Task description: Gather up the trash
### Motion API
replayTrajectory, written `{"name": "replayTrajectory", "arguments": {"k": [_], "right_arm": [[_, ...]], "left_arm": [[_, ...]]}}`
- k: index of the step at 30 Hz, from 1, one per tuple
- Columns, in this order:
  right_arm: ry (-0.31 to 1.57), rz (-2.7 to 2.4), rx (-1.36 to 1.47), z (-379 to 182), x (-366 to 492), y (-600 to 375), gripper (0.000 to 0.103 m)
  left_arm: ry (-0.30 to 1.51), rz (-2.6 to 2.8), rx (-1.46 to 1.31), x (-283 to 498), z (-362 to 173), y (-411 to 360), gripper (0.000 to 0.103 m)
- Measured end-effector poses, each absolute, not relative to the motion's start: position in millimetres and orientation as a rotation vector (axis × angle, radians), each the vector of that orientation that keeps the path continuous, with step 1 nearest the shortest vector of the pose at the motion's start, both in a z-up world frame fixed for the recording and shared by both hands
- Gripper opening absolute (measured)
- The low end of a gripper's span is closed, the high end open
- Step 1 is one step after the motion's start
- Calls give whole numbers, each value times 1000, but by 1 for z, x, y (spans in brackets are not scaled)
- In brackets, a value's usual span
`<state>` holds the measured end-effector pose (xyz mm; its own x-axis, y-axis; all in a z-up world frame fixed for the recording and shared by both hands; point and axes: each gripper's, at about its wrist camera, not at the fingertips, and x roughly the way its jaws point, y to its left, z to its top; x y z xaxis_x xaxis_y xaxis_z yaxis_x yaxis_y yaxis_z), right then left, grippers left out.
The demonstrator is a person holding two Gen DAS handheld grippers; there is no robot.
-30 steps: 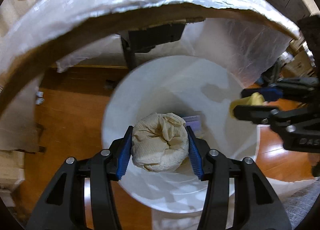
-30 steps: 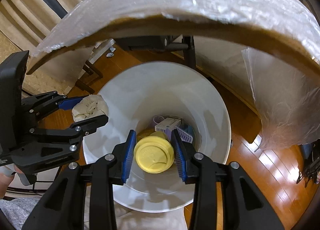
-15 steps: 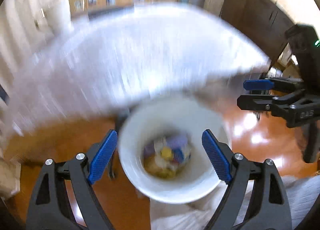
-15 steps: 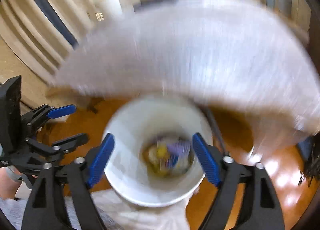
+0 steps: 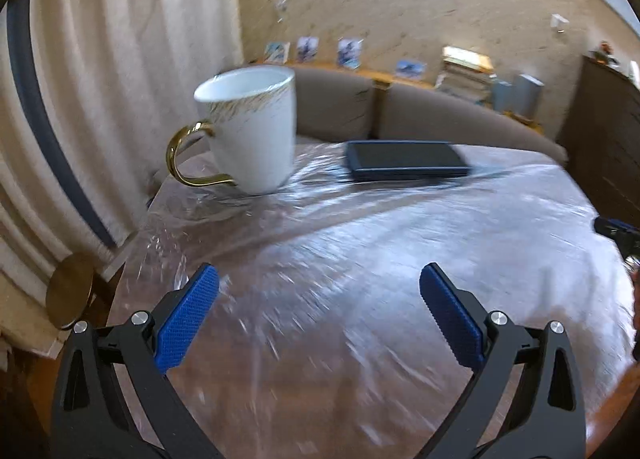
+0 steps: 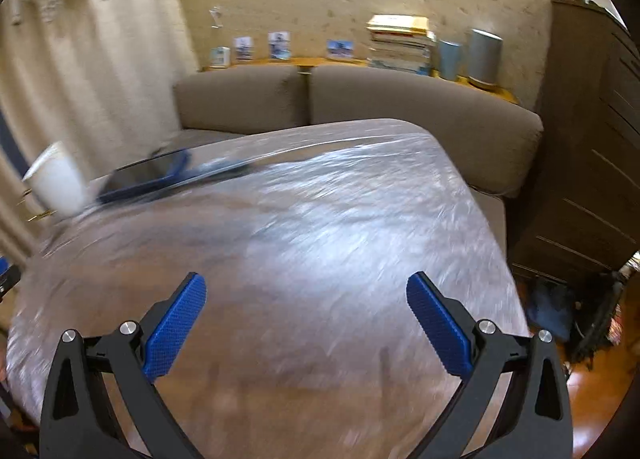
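The desk fills the middle and lower frame in both views, covered with clear wrinkled plastic. On it, upper left, stands a white mug with a gold handle; just right of it lies a dark flat tablet.

Right tool, jaws spread, above plastic-covered table

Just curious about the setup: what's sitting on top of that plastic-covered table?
A white mug with a gold handle and a flat dark device stand at the far left of the table. The rest of the top shows only plastic sheet; its near edge is hidden behind the grippers.
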<state>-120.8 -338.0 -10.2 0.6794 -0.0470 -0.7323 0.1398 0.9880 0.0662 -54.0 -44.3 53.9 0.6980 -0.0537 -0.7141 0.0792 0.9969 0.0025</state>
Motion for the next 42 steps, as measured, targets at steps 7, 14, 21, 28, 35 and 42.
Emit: {"name": "replayTrajectory", "arguments": {"k": [7, 14, 21, 28, 35, 42], "right_arm": [[868, -186, 130, -30, -84, -359, 99], [884, -198, 102, -44, -66, -370, 99], [907, -233, 58, -48, -59, -363, 99], [907, -233, 58, -48, -59, -363, 99], [907, -233, 58, -49, -58, -363, 99], [907, -233, 57, -49, -58, -363, 99]], "left_arm": [[856, -14, 0, -15, 27, -21, 101], [886, 12, -10, 1, 13, -15, 101], [948, 30, -35, 7, 2, -12, 101], [956, 36, -38, 8, 2, -10, 102], [958, 34, -39, 8, 1, -10, 102], [958, 34, -39, 8, 2, -10, 102]]}}
